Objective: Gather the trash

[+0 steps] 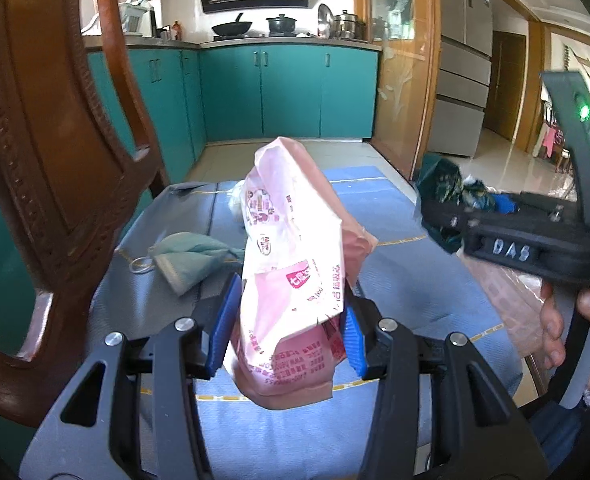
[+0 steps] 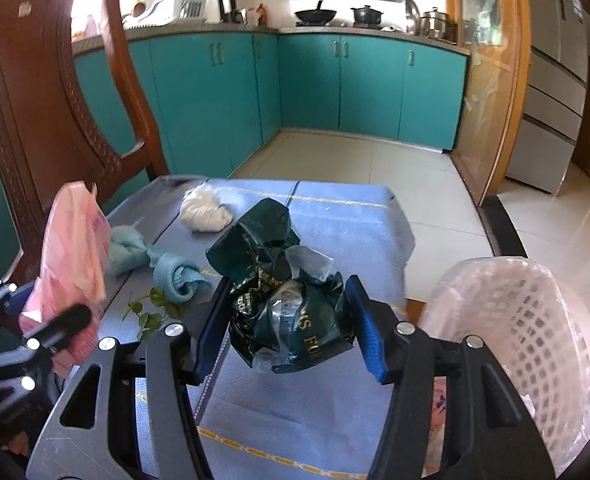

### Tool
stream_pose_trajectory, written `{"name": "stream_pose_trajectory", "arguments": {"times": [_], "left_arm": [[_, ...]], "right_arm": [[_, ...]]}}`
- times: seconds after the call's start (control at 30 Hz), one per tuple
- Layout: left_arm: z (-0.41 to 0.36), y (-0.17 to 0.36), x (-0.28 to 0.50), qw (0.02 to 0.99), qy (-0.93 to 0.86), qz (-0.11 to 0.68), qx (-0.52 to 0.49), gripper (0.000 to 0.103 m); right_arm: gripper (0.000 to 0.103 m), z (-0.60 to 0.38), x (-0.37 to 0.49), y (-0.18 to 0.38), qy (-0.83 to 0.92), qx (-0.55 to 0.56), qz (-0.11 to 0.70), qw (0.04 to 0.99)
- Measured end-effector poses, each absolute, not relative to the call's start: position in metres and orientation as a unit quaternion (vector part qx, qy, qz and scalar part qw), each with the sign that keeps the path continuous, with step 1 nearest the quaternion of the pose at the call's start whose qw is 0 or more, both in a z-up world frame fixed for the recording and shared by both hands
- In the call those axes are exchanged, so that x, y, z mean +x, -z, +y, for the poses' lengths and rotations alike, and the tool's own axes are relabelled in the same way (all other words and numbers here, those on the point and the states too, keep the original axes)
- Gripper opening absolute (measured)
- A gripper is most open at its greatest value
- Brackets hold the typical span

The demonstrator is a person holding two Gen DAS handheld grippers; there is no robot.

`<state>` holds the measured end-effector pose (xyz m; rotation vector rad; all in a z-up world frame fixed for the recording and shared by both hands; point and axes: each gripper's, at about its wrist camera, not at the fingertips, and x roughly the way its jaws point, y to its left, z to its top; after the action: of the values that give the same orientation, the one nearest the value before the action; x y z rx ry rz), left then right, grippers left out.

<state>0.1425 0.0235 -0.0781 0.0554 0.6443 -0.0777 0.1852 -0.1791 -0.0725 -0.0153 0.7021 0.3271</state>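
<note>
My left gripper (image 1: 289, 328) is shut on a pink plastic bag (image 1: 291, 264) with red print and holds it up above the blue-covered table (image 1: 407, 280). The bag also shows at the left of the right wrist view (image 2: 73, 264). My right gripper (image 2: 291, 324) is shut on a crumpled dark green wrapper (image 2: 279, 280), lifted above the table (image 2: 335, 216); it shows in the left wrist view too (image 1: 447, 196). A white lattice trash basket (image 2: 535, 328) lined with clear plastic stands at the right, beside the table.
On the table lie a teal face mask (image 1: 187, 256), also seen as a teal crumple (image 2: 163, 264), a white wad (image 2: 205, 210) and a green leafy sprig (image 2: 151, 312). A carved wooden chair (image 1: 55, 152) stands at the left. Teal cabinets (image 1: 287, 88) stand beyond.
</note>
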Motion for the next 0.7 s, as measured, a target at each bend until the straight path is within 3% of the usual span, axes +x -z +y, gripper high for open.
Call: {"name": "stream_pose_trajectory", "arguments": {"times": [0.7], "left_arm": [[0.006, 0.079, 0.153, 0.942, 0.069, 0.328, 0.001, 0.048]], "right_arm": [[0.057, -0.212, 0.172, 0.056, -0.142, 0.017, 0.32, 0.937]]}}
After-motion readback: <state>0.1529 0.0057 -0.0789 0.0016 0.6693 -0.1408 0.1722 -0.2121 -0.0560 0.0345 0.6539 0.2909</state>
